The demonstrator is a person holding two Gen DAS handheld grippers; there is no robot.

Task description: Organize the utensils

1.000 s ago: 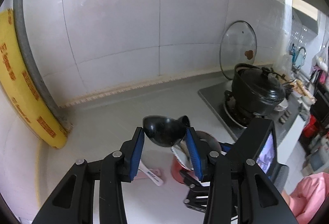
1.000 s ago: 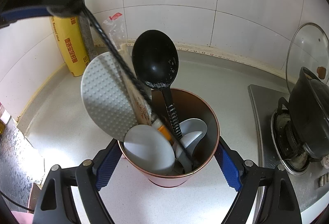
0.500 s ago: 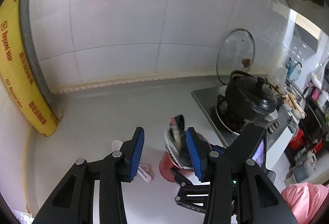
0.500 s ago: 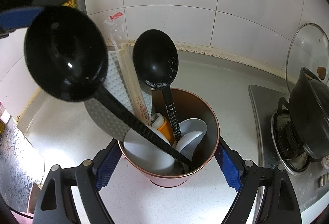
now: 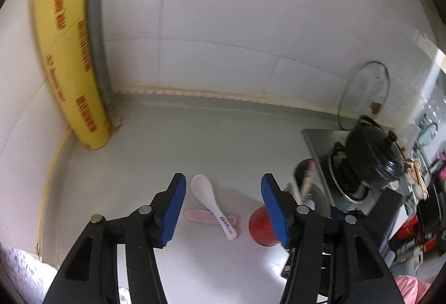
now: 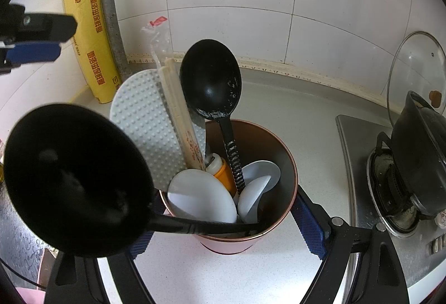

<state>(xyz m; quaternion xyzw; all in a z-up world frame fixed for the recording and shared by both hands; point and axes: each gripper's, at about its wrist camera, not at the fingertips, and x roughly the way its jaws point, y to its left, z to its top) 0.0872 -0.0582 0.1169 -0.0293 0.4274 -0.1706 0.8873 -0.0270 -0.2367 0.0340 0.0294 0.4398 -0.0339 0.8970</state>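
Left gripper [image 5: 223, 201]: jaws apart and just been opening, nothing between them; it points down at the counter [image 5: 195, 142] over the loose spoons.
Right gripper [image 6: 225, 223]: blue pads set against both sides of the red utensil cup [image 6: 231, 244], clamped on it.
Utensil cup contents: black ladle [image 6: 75, 178] lying over the near-left rim with its handle end inside; black spoon [image 6: 211, 81] upright; white dotted rice paddle [image 6: 142, 125]; wrapped chopsticks [image 6: 178, 109]; white spoon bowls at the bottom.
Still on counter: white ceramic spoon [image 5: 211, 203] lying across a pink spoon [image 5: 200, 216], just left of the cup.
Surroundings: yellow wrap box [image 5: 69, 53] leaning in the corner; black pot [image 5: 373, 162] on the stove, glass lid [image 5: 365, 92] against the tiles.
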